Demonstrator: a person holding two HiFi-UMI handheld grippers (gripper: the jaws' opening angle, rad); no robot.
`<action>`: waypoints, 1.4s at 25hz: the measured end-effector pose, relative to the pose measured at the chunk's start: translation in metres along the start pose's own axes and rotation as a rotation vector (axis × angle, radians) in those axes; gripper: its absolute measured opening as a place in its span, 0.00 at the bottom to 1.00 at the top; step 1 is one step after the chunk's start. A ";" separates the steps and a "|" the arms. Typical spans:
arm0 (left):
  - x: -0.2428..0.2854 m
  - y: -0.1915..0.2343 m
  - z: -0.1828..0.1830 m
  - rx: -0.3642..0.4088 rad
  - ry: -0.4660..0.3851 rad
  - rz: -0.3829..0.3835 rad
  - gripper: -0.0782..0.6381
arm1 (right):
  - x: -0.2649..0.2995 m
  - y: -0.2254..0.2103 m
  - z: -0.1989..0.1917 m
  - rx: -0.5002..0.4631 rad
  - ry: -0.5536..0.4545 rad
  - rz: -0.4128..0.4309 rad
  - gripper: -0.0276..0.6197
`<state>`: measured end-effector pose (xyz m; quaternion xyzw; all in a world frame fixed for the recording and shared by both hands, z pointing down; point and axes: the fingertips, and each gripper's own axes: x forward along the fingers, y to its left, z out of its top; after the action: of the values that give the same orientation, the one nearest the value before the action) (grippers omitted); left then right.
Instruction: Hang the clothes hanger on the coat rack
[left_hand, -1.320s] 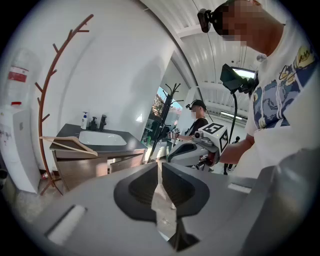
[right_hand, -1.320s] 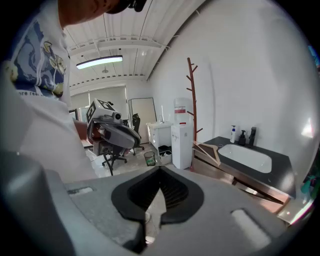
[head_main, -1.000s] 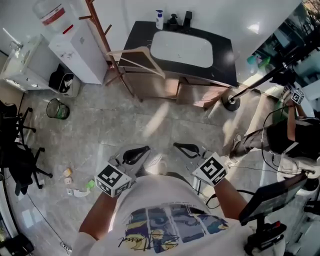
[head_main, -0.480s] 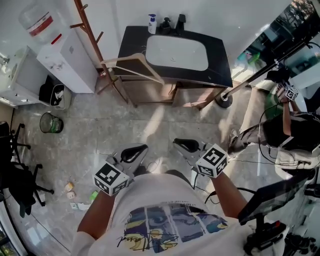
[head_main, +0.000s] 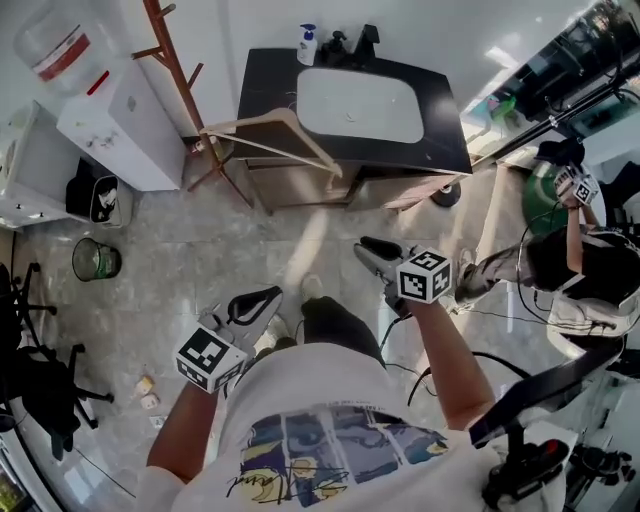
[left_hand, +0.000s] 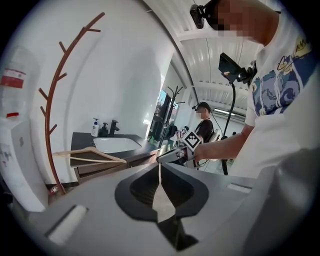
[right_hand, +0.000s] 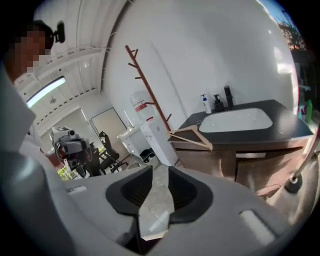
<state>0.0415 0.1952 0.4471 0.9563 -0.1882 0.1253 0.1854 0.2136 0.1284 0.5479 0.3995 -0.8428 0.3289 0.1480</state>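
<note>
The pale wooden clothes hanger (head_main: 270, 140) hangs off a lower branch of the brown coat rack (head_main: 165, 45), in front of the vanity's left corner. It also shows in the left gripper view, hanger (left_hand: 90, 155) beside the rack (left_hand: 52, 110), and in the right gripper view, hanger (right_hand: 190, 136) with the rack (right_hand: 145, 80). Both grippers are well short of it, over the floor. My left gripper (head_main: 265, 298) (left_hand: 160, 167) has its jaw tips together with nothing in them. My right gripper (head_main: 372, 246) (right_hand: 161, 172) is further forward, jaws opening, with only floor between them.
A black vanity (head_main: 270, 95) with a white basin stands at the wall, a soap bottle (head_main: 307, 44) on it. A water dispenser (head_main: 110, 120) and a bin (head_main: 92, 258) are at left, an office chair (head_main: 30, 380) at lower left. Another person (head_main: 575, 270) sits at right.
My right gripper moved forward toward the vanity, rolled, and its jaws parted. My left gripper drifted back and to the left. The hanger stayed on the rack.
</note>
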 end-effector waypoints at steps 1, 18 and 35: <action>0.006 0.007 0.003 -0.003 0.000 -0.002 0.13 | 0.007 -0.015 0.007 0.033 -0.003 0.004 0.20; 0.113 0.125 0.092 0.000 0.044 0.101 0.13 | 0.154 -0.184 0.059 0.480 0.110 0.280 0.36; 0.131 0.168 0.104 -0.008 0.085 0.107 0.13 | 0.222 -0.176 0.068 0.770 0.065 0.601 0.39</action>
<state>0.1087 -0.0324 0.4460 0.9379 -0.2315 0.1749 0.1900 0.2091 -0.1267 0.6884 0.1539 -0.7329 0.6571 -0.0856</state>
